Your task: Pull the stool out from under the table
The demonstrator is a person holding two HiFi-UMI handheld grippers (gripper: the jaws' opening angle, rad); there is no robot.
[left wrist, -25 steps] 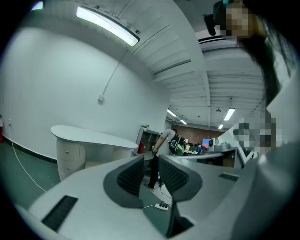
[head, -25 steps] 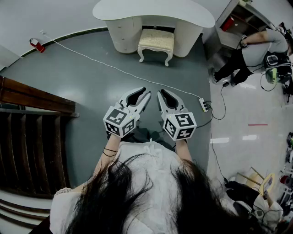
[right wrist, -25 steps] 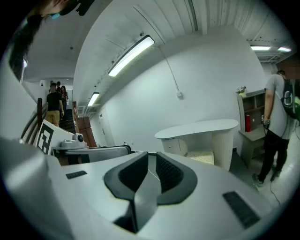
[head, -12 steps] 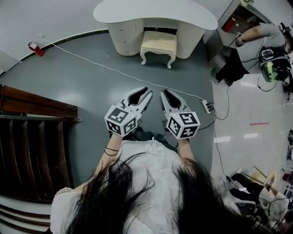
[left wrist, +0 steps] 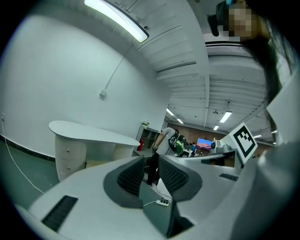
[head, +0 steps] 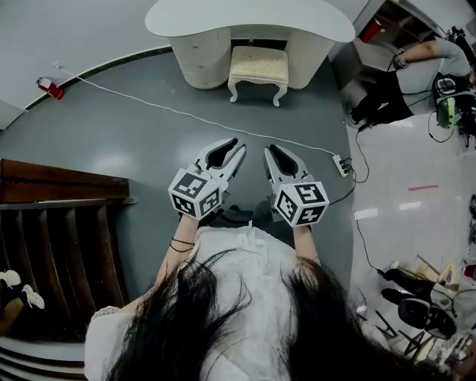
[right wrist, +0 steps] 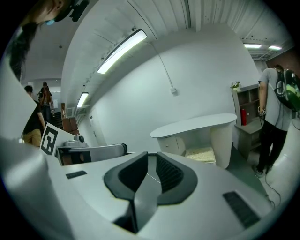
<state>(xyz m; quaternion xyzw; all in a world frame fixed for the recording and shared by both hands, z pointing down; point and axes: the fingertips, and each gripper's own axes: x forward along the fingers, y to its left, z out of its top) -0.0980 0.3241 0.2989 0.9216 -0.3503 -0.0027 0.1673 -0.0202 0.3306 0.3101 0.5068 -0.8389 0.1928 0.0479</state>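
Note:
A white kidney-shaped table [head: 253, 18] stands against the far wall. The cream cushioned stool [head: 258, 65] with white curved legs sits at its knee opening, partly under the top. My left gripper [head: 238, 146] and right gripper [head: 268, 150] are held side by side over the grey floor, well short of the stool, and point towards it. Both are shut with nothing between the jaws. In the left gripper view the table [left wrist: 89, 133] is ahead at the left. In the right gripper view the table [right wrist: 197, 126] and stool [right wrist: 201, 153] lie ahead at the right.
A white cable [head: 186, 113] crosses the floor between me and the stool and ends at a power strip [head: 343, 165]. A person [head: 416, 67] bends at a shelf unit at the right. A dark wooden railing [head: 59, 223] runs along the left. A small red object [head: 46, 85] lies by the wall.
Both grippers have been carried a little forward towards the table, still shut and side by side. The person at the right has shifted position.

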